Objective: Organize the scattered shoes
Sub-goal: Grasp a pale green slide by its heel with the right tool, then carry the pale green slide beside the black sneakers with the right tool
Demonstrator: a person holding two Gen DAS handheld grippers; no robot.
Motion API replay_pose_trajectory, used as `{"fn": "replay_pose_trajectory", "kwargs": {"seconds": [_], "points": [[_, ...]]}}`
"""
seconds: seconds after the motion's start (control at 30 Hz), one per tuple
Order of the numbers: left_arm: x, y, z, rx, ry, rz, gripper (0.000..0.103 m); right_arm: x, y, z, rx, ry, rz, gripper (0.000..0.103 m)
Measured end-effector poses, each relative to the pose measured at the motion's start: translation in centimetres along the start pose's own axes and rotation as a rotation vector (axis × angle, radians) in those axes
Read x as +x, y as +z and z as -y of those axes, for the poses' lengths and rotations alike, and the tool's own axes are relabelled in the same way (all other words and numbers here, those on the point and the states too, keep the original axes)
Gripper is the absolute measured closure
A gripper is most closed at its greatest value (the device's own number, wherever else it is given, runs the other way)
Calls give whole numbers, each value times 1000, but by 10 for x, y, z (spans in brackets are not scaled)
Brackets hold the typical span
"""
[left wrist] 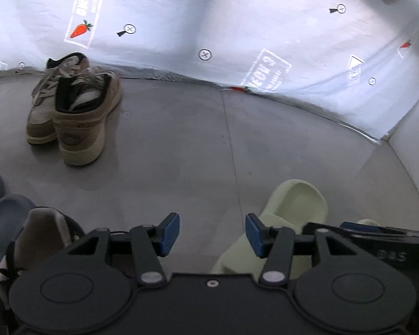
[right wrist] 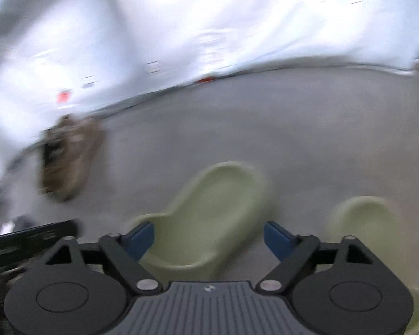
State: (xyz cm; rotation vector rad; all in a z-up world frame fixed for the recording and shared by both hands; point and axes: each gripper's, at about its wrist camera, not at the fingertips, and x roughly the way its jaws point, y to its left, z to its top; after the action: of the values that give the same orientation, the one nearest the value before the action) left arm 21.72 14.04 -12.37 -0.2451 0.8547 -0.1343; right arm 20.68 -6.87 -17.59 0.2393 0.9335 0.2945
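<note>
A wide stretch of grey floor (left wrist: 181,145) is lying clear up to the white sheeting (left wrist: 237,28). Tan sneakers (left wrist: 75,106) are sitting paired near it. Both the left gripper (left wrist: 212,236) and right gripper (right wrist: 209,240) are hanging released, empty — the right above one pale green slide (right wrist: 209,212), its mate (right wrist: 368,223) beside, blurred. A sneaker (left wrist: 39,240) at lower left is cut off.

Both wrist cams sit low, tilted down at the grey floor (left wrist: 181,145), facing the white wall. Left cam: tan sneakers (left wrist: 75,106) ahead-left. Right cam, blurred: same sneakers far left, pale green slide (right wrist: 209,212) close. Shared: sneakers, slide, wall.
</note>
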Motion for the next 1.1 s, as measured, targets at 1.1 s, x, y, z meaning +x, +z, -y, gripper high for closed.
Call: {"fn": "replay_pose_trajectory", "kwargs": {"seconds": [1.1], "points": [[-72,-52,18,-17,-12,15,50,-67,-80,-23,-315,159,-31,10]]}}
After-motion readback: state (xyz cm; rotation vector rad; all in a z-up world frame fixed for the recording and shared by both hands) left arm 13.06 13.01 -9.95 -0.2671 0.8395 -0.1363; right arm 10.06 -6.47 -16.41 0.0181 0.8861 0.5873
